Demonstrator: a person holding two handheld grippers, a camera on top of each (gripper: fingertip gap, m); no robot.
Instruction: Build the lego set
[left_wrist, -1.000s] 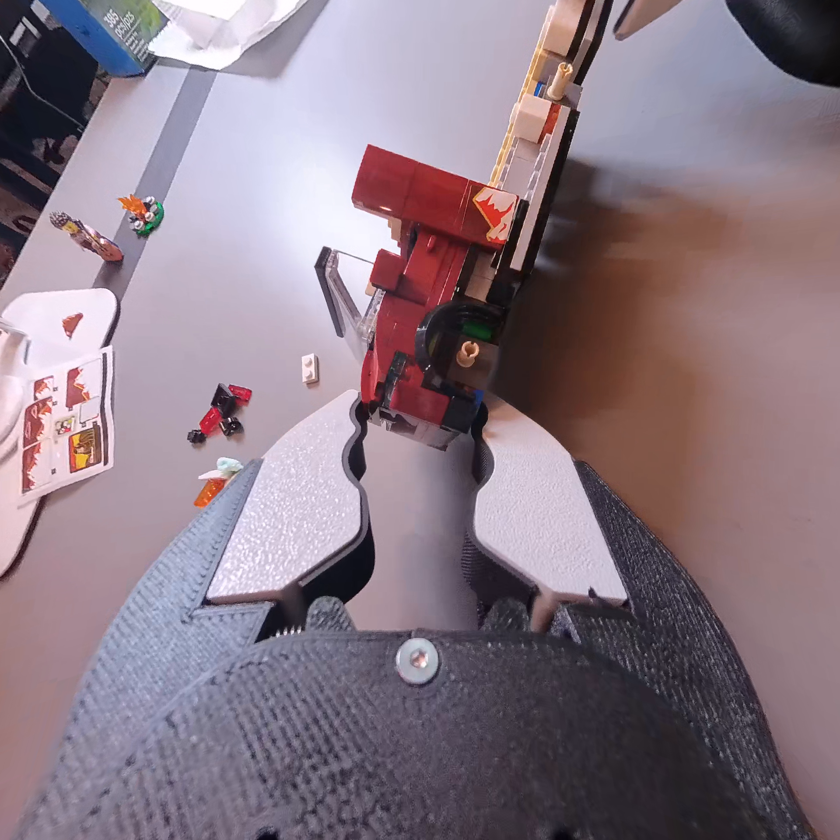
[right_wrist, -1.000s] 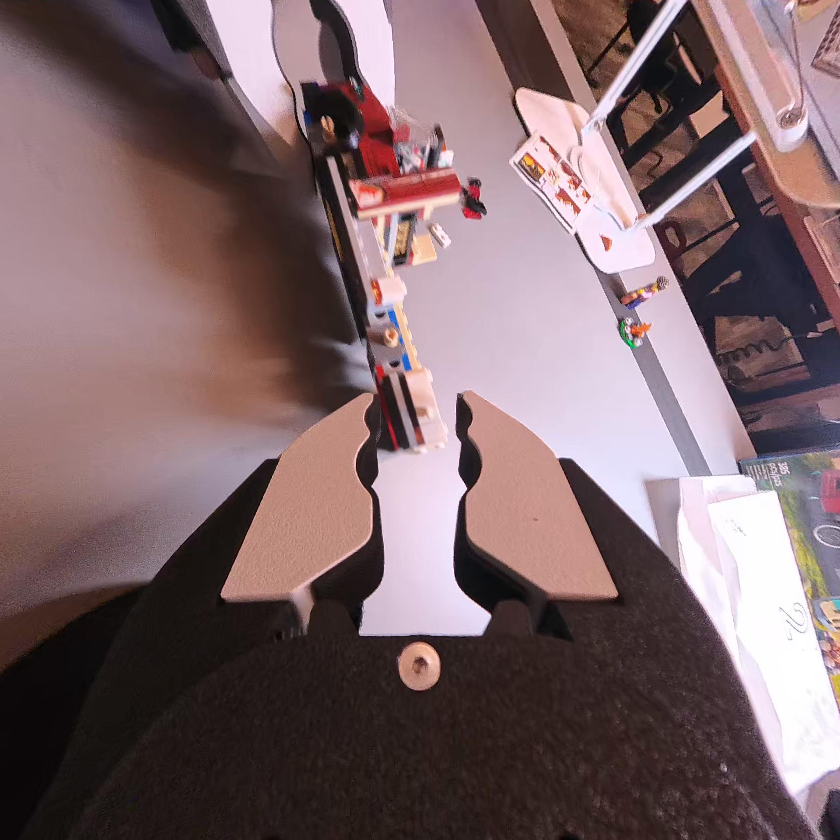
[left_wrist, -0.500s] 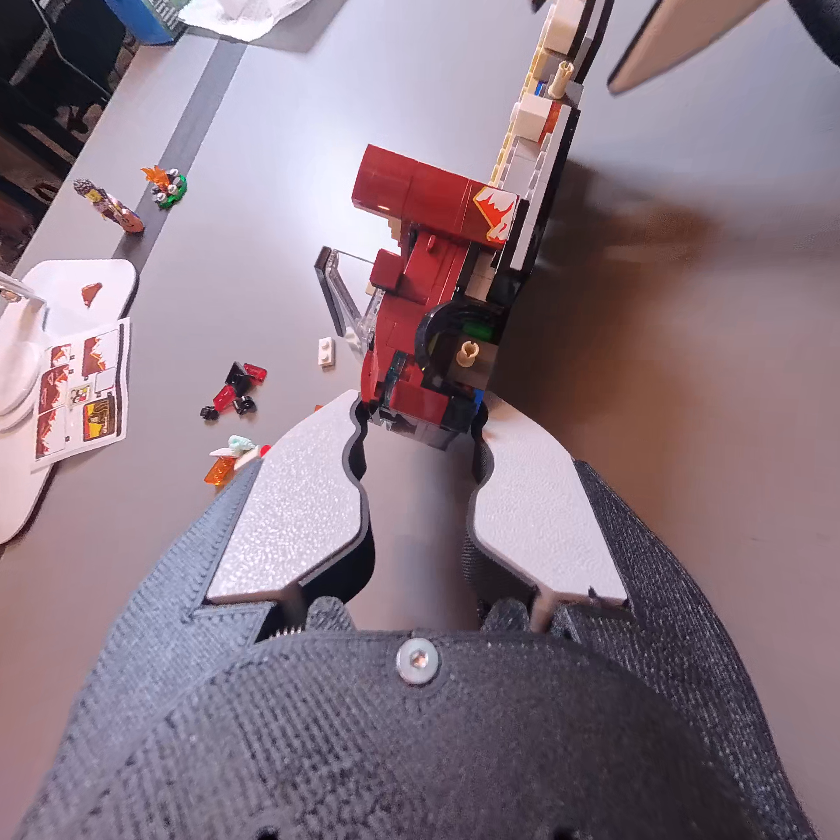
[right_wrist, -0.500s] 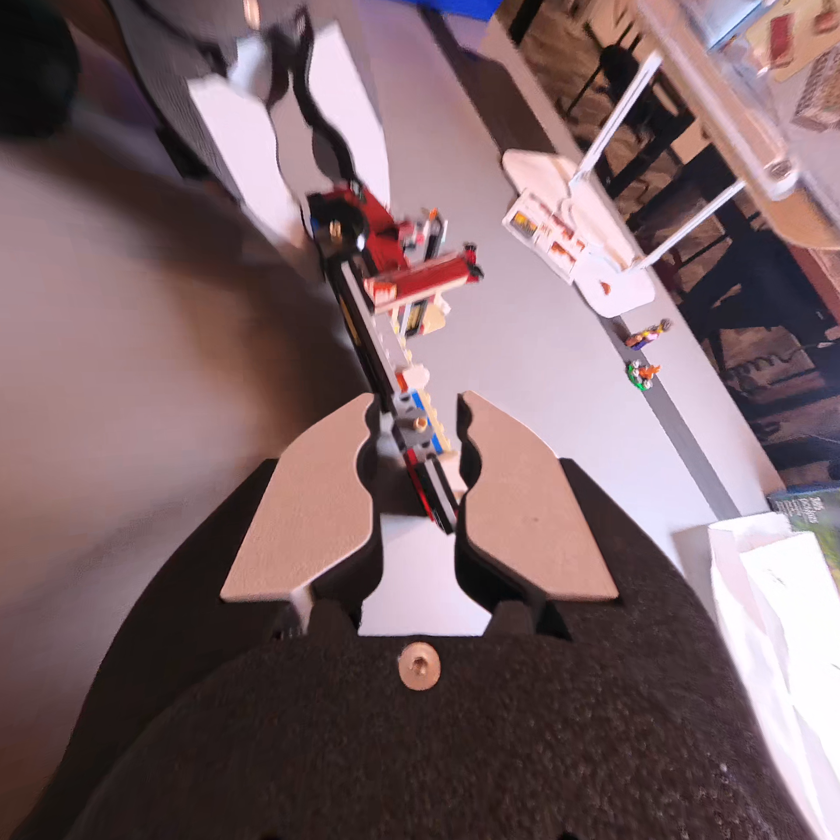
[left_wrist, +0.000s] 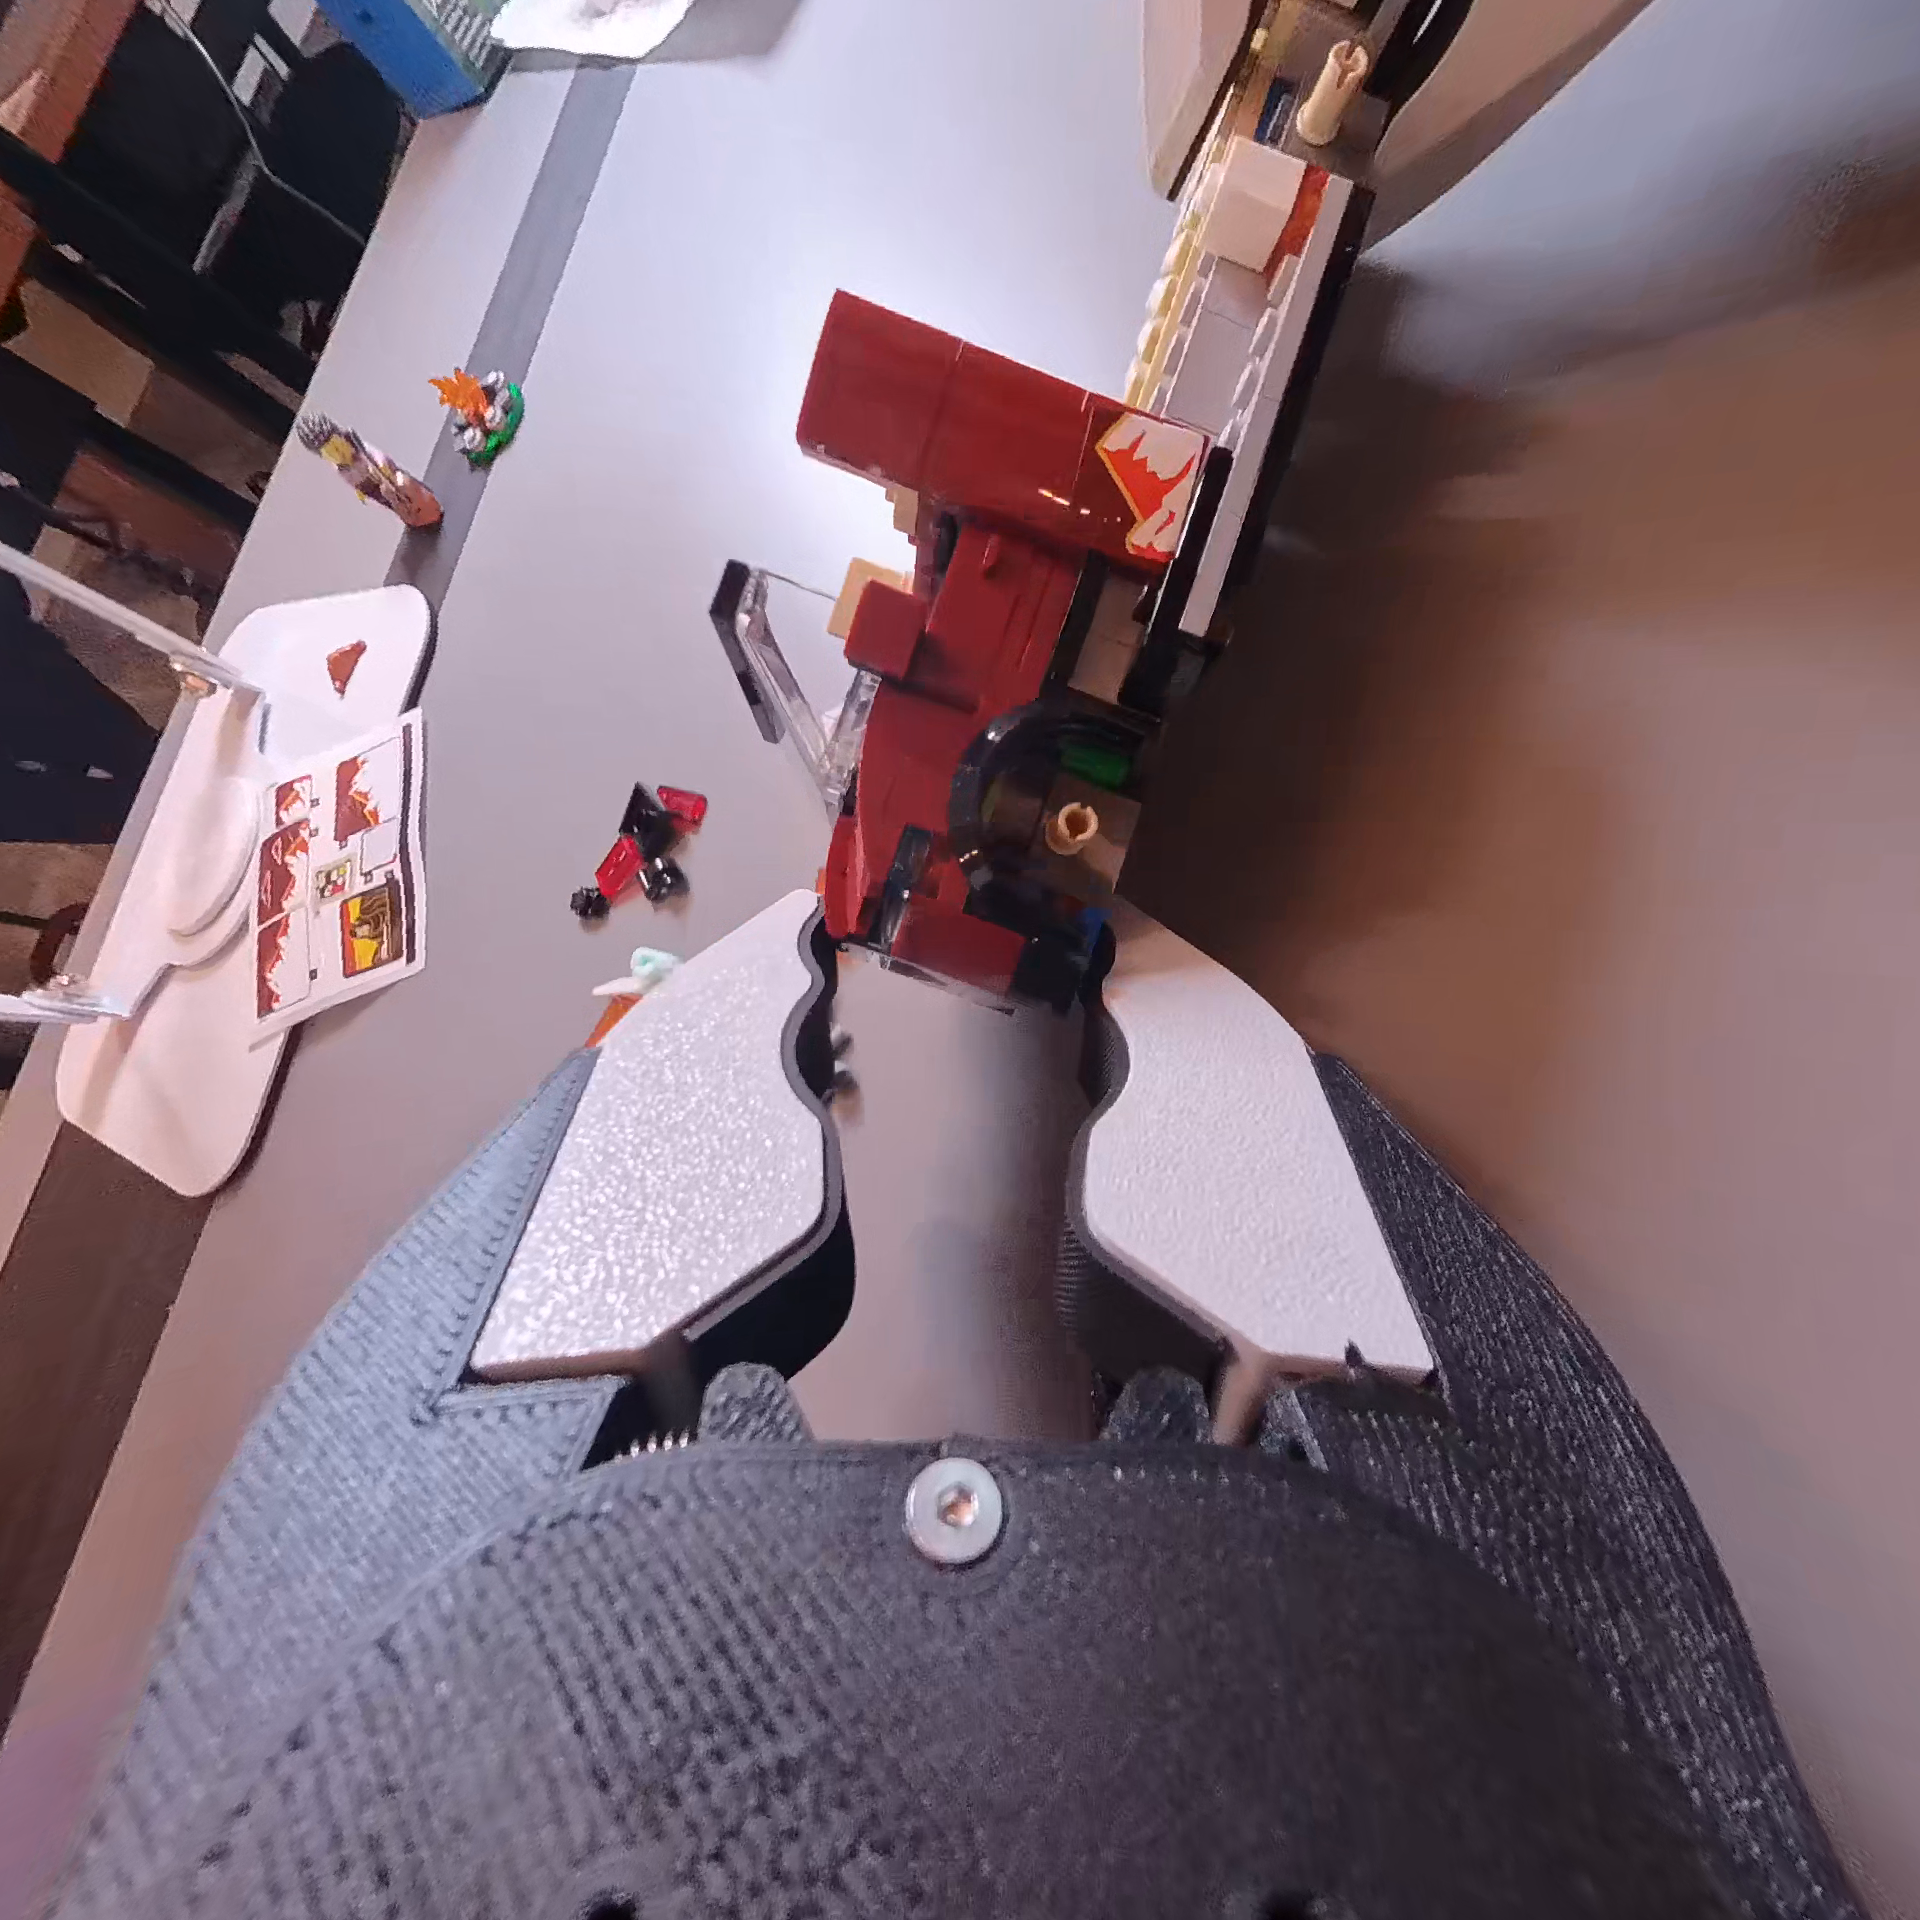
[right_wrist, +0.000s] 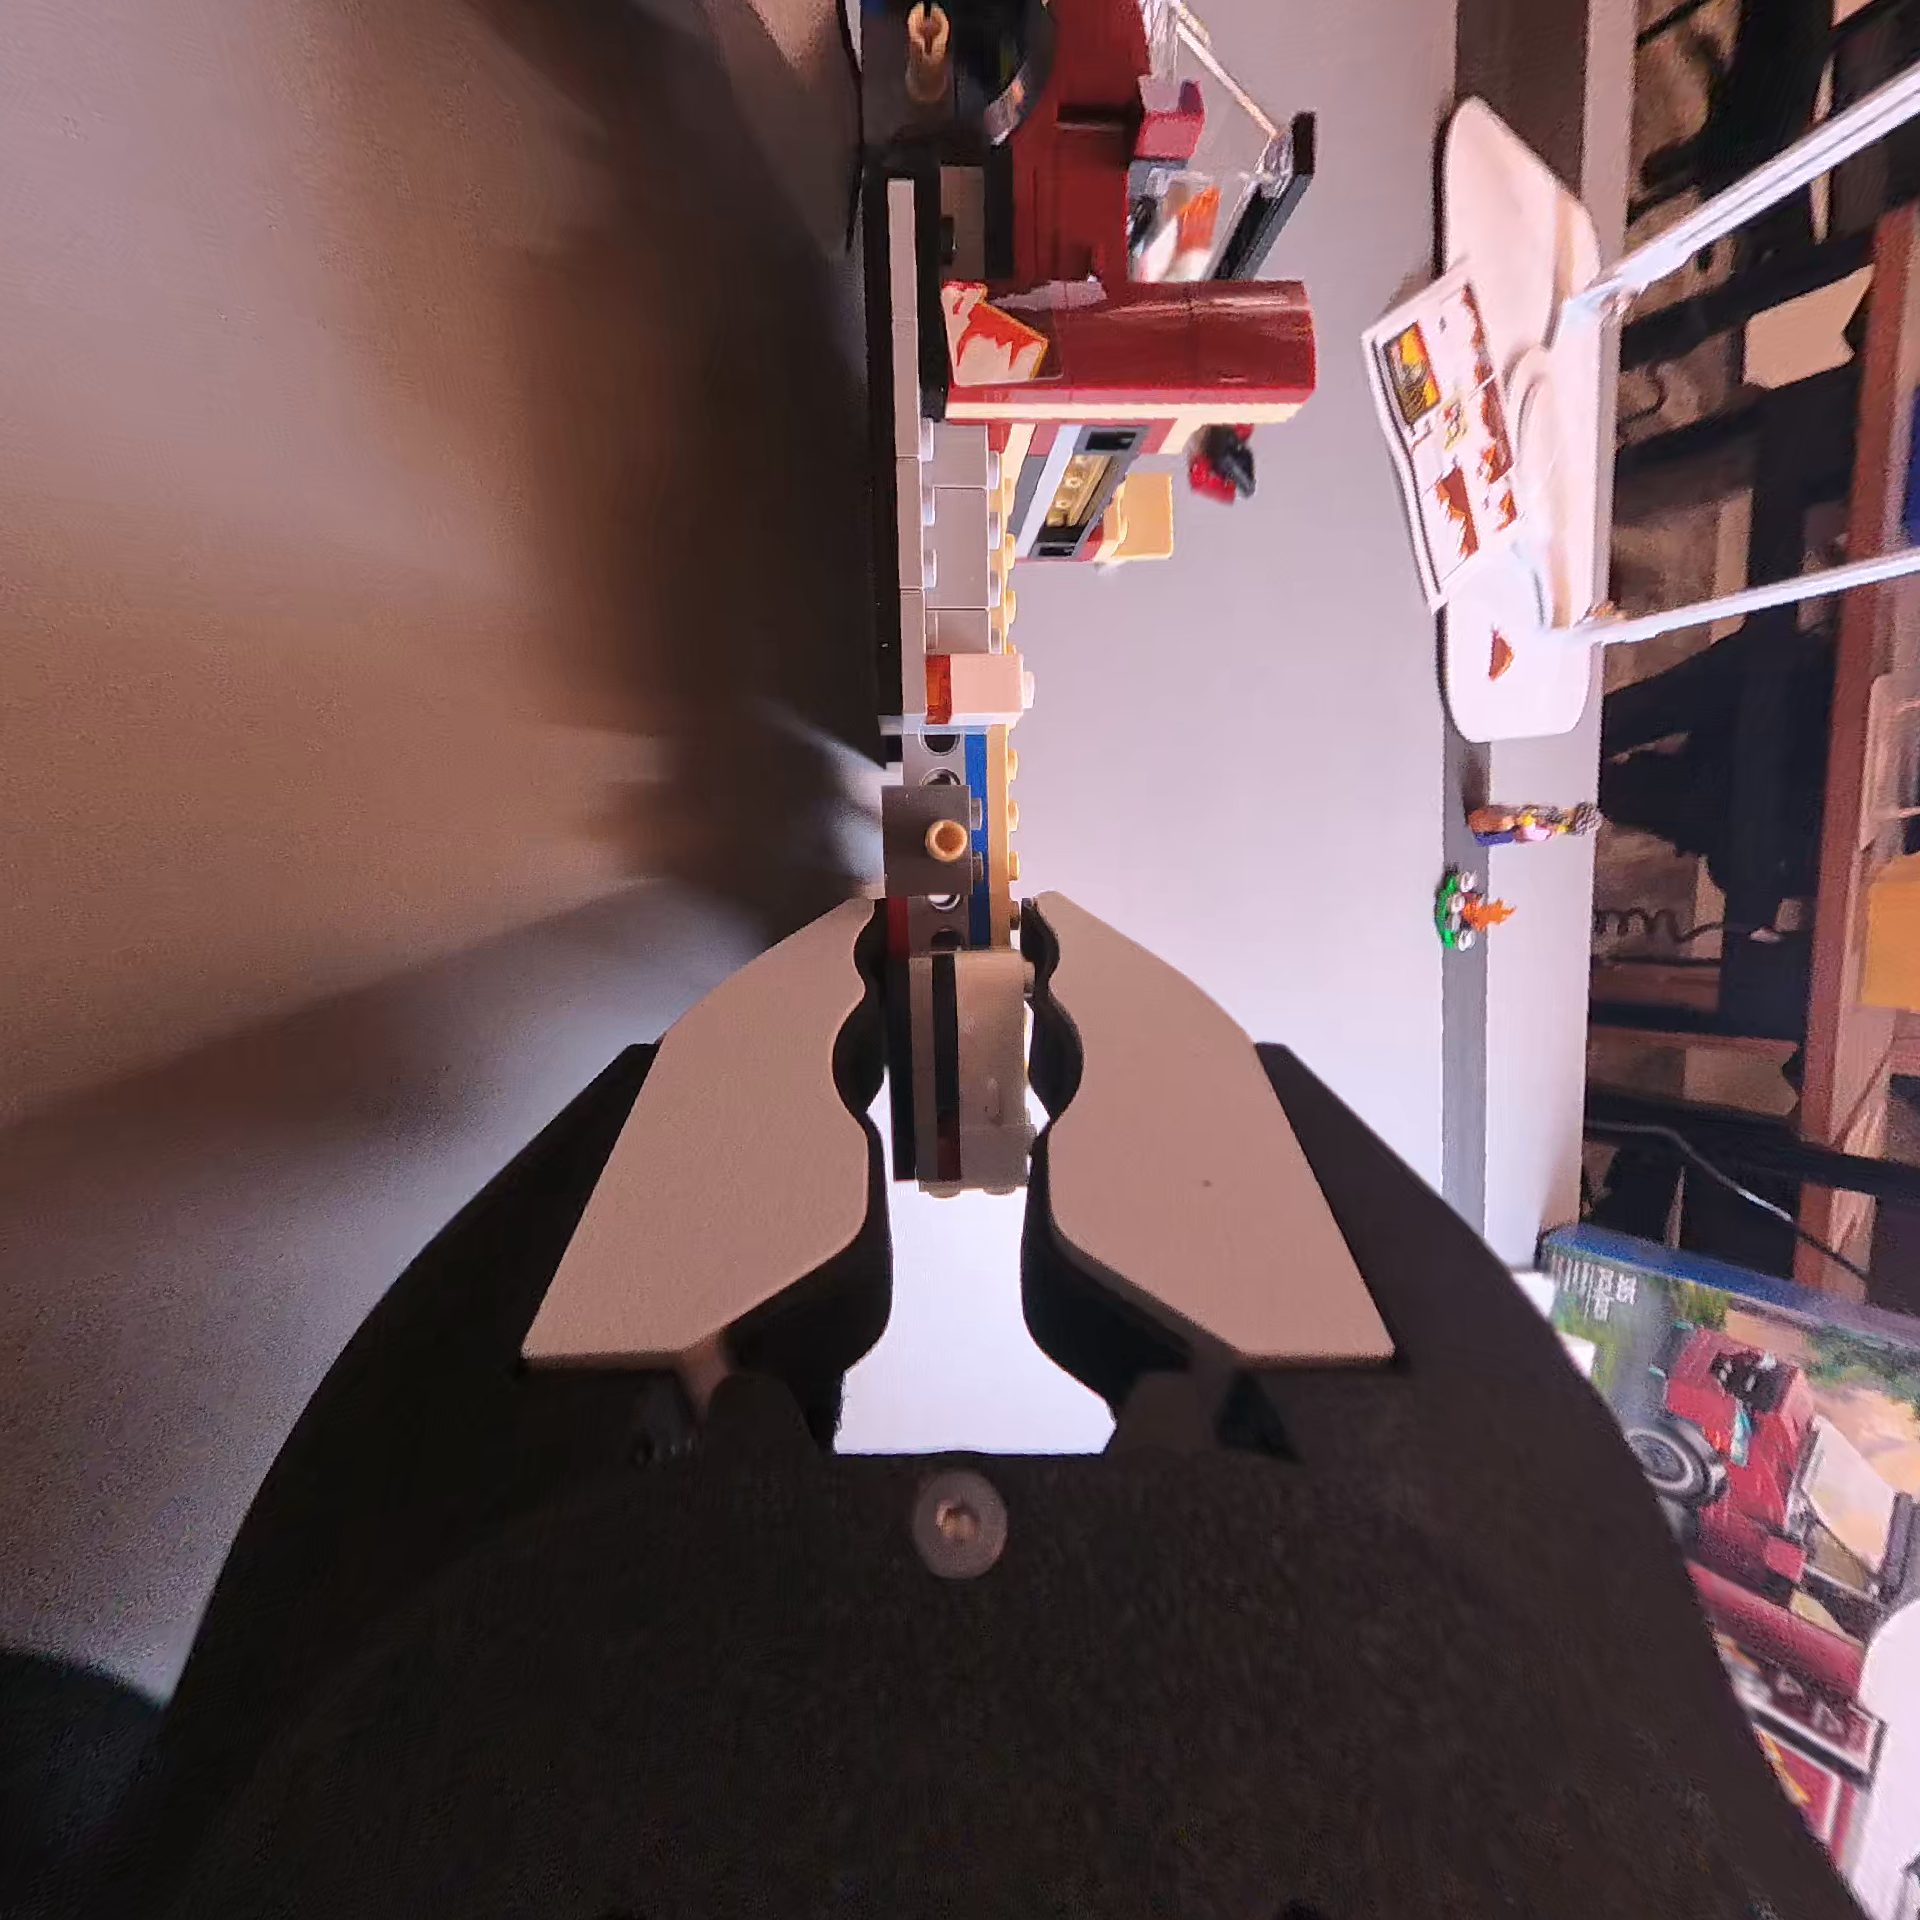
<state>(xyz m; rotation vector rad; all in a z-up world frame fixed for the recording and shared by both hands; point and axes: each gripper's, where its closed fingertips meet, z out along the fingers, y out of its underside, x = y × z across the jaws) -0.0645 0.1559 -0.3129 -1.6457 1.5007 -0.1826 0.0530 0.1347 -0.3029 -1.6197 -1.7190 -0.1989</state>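
- The lego model (left_wrist: 997, 644), a long dark-red and grey build, hangs above the grey table (left_wrist: 665, 312) between both grippers; its far end is cut off in each view.
- The left gripper (left_wrist: 961, 961) clamps the cab end; the contact is partly hidden.
- The right gripper (right_wrist: 956, 935) pinches the narrow end.
- Loose pieces (left_wrist: 644, 852) lie near the sticker sheet (left_wrist: 338, 868) on a white stand base (left_wrist: 208, 1049).
- The surroundings beside the model are motion-blurred.

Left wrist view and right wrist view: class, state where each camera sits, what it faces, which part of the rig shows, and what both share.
Left wrist view: rides the left gripper, facing along its fingers at the truck model's red cab end, which they clamp.
Right wrist view: rides the right gripper, facing the model's grey chassis end between its fingers.
Shared: the model, sticker sheet, grey table.
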